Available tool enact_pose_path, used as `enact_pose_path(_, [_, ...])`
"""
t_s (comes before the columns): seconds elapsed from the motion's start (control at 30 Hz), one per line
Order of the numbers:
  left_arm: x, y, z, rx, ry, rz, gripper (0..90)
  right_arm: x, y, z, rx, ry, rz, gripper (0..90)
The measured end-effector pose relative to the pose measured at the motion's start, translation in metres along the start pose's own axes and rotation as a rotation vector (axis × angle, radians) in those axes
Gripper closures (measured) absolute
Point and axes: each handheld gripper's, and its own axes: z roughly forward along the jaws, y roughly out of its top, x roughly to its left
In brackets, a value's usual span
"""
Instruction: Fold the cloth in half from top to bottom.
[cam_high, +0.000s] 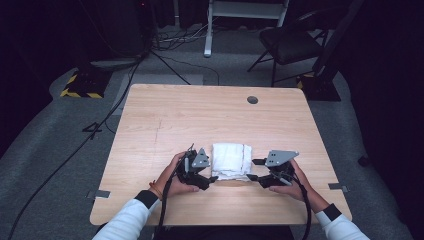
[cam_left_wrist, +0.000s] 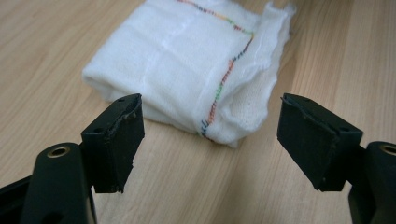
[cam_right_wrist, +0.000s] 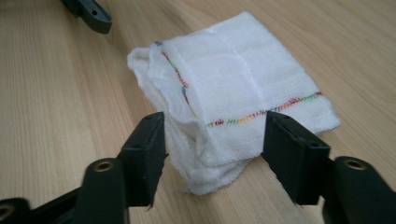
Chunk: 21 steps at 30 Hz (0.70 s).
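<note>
Left gripper (cam_left_wrist: 210, 135): jaws wide, nothing held, cloth (cam_left_wrist: 187, 65) just ahead, untouched. Right gripper (cam_right_wrist: 212, 149): jaws wide, cloth corner between them, pads not pressing. Cloth white, folded, multicolour stitch line, on table (cam_high: 165, 115) near front edge, between grippers. Fold count hard to make out.

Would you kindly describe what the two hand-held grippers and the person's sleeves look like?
Both the left gripper and the right gripper are black, each topped by a grey three-cornered plate, with flat rectangular pads and brass-coloured pivot holes. A black cable trails from each. The sleeves are white with dark cuffs; the left wrist wears an orange band.
</note>
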Motion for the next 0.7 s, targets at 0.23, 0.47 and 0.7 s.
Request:
enact_pose_path(0.23, [-0.001, 0.006, -0.014, -0.007, 0.037, 0.023, 22.4, 0.004, 0.004, -0.017, -0.011, -0.023, 0.001, 36.2])
enact_pose_path(0.47, [-0.001, -0.005, -0.031, 0.047, 0.109, 0.044, 21.1, 0.0, -0.002, -0.031, 0.018, -0.099, 0.009, 34.4])
enact_pose_path(0.7, [0.002, -0.023, -0.049, 0.09, 0.143, 0.027, 20.7, -0.007, -0.015, -0.043, 0.049, -0.155, 0.043, 33.5])
